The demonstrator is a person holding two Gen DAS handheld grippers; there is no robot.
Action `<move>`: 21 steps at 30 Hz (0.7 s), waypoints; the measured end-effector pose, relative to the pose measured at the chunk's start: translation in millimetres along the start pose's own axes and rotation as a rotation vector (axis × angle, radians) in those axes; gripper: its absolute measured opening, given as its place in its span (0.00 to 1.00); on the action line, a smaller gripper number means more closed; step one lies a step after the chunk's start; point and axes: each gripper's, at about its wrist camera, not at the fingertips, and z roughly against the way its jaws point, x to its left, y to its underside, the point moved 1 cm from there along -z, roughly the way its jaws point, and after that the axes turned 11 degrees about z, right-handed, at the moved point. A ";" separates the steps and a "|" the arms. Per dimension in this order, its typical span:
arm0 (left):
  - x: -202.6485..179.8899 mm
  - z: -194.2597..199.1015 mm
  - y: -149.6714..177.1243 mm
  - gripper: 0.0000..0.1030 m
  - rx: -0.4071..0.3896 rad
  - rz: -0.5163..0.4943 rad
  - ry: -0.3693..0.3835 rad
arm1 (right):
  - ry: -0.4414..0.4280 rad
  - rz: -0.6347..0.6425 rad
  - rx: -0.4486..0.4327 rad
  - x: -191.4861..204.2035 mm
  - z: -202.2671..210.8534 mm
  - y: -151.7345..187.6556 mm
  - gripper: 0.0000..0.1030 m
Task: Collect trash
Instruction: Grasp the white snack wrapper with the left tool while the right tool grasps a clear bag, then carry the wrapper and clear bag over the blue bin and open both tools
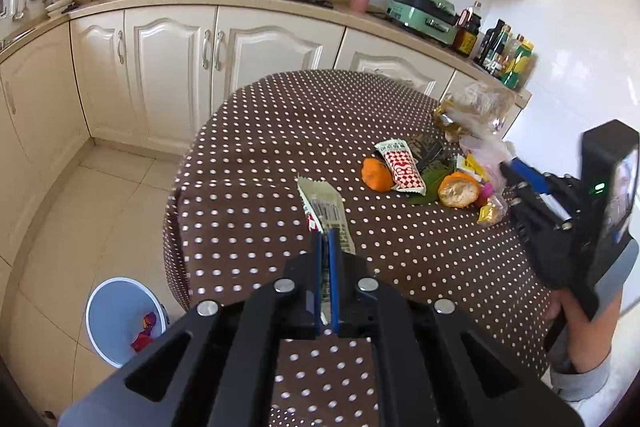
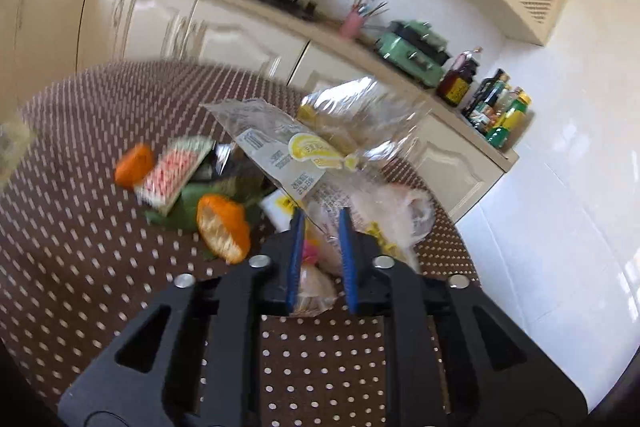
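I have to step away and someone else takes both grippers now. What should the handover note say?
Left gripper: shut on a white wrapper, above the table.
Right gripper: closing on a clear plastic bag; grip unconfirmed.
Bin on the floor, one wrapper already inside.
Left: orange peels, red-checked wrapper, leaf, small scraps.

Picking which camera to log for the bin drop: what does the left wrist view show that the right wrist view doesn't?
Only the left wrist view shows the blue bin on the floor, the left gripper shut on a white wrapper, and the right gripper from outside.

Only the right wrist view shows, close up between the right gripper's jaws, the clear plastic bag.

Both show the dotted tablecloth, orange peels and red-checked wrapper.
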 end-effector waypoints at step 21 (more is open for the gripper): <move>101.0 74.2 -13.9 0.03 -0.124 0.156 0.036 | -0.194 -0.074 -0.369 64.2 130.5 -85.7 0.07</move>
